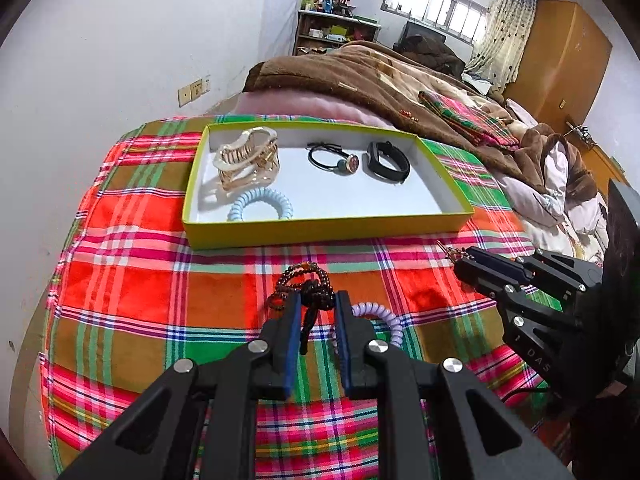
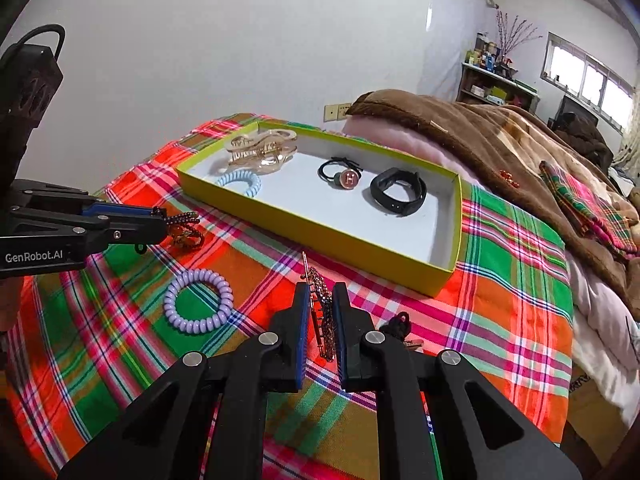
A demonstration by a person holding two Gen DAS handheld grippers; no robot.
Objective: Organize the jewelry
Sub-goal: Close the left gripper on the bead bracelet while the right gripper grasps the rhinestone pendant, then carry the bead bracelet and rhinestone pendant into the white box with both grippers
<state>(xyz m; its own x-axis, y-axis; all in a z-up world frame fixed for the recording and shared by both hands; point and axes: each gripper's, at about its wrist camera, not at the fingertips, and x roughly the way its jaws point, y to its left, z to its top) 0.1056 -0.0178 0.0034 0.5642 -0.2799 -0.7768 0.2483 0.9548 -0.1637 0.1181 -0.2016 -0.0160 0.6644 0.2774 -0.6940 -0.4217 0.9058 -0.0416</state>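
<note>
We see our left tool [image 1: 317, 308] clamped on the beaded bracelet [image 1: 304, 284], our right tool [image 2: 321, 300] clamped on the rhinestone hair clip [image 2: 322, 312].

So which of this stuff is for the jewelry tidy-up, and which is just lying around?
For the job:
box
bead bracelet, in left gripper
sparkly hair clip, in right gripper
purple coil tie

Just lying about:
brown blanket
shelf

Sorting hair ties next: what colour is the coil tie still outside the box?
Pale purple coil tie, clearest in the right wrist view.
</note>
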